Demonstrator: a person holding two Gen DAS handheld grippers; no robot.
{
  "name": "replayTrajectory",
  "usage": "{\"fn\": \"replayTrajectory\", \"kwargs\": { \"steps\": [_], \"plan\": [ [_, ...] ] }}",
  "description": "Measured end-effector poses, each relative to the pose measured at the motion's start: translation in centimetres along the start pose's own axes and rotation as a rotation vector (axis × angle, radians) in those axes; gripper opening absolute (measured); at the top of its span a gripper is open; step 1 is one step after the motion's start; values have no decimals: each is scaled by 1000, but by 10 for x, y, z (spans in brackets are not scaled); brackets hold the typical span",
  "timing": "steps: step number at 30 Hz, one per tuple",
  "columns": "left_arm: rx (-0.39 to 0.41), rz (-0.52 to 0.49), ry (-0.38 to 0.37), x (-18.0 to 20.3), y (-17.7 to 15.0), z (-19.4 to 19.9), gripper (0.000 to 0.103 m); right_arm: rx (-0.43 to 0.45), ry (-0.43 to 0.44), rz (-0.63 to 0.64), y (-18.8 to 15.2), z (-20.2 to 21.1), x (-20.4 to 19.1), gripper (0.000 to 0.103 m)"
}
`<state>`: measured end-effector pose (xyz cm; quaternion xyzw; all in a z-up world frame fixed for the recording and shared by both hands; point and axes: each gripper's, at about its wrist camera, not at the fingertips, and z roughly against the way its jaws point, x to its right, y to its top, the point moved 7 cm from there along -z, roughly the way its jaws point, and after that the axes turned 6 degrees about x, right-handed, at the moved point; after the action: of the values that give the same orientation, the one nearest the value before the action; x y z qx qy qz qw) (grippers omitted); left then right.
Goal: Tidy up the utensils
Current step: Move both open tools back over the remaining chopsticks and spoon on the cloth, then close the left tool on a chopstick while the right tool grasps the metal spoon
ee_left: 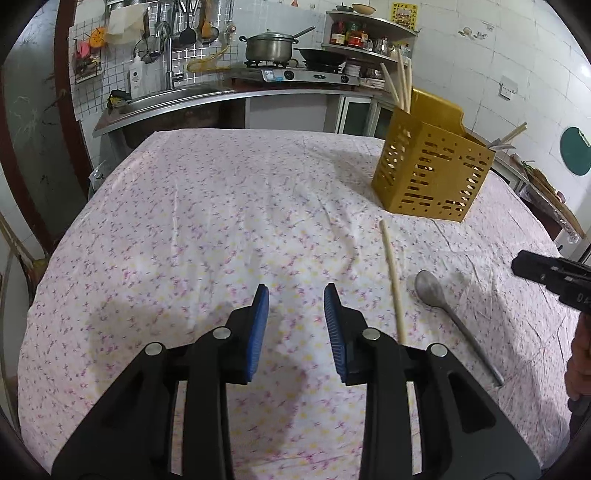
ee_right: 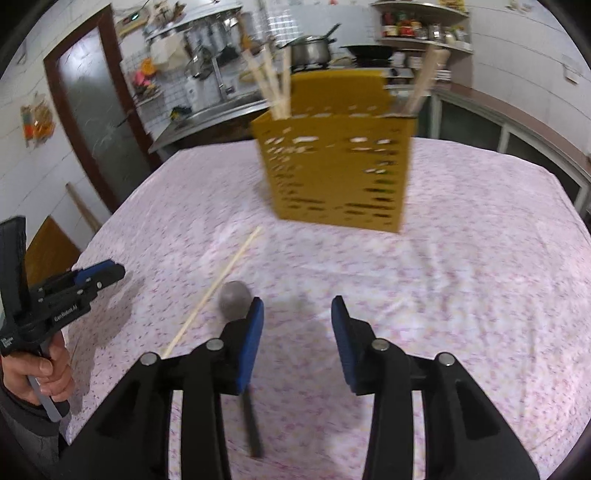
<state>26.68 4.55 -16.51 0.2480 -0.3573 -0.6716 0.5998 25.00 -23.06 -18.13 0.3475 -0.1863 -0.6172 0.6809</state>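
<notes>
Floral tablecloth (ee_right: 461, 295) under left claw (ee_right: 110, 271) lettered "GenRobot.AI".

white lettering "genrobot.ai" along the black body of the left tool (ee_right: 101, 273), seen from the right wrist; small white print lower on its grip too blurred to read; yellow wall poster (ee_left: 405, 15) with characters too small to read

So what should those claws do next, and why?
Probably the right gripper should shift left over the spoon and close on it. Both grippers are open and empty, the spoon and one chopstick lie loose on the cloth, and the yellow holder stands behind.
</notes>
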Motion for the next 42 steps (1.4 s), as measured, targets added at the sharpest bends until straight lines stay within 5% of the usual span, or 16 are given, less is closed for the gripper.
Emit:
{"fn": "replayTrajectory", "kwargs": {
  "steps": [19, 21, 22, 24, 42],
  "plan": [
    [-43, 9, -41, -1, 15, -24, 31, -178, 36, 145, -18, -86, -60, 38],
    [-49, 18, -37, -2, 16, -28, 31, -165, -10, 187, -17, -87, -62, 23],
    [-52, 20, -37, -2, 16, -29, 30, -160, -17, 177, -15, -86, -60, 11],
    [-56, 16, -34, -1, 16, -31, 31, -149, -5, 147, -10, -83, -57, 6],
    [-130, -77, -111, 89, 35, -72, 31, -38, -67, 9, 17, -37, 38, 5]
  ]
}}
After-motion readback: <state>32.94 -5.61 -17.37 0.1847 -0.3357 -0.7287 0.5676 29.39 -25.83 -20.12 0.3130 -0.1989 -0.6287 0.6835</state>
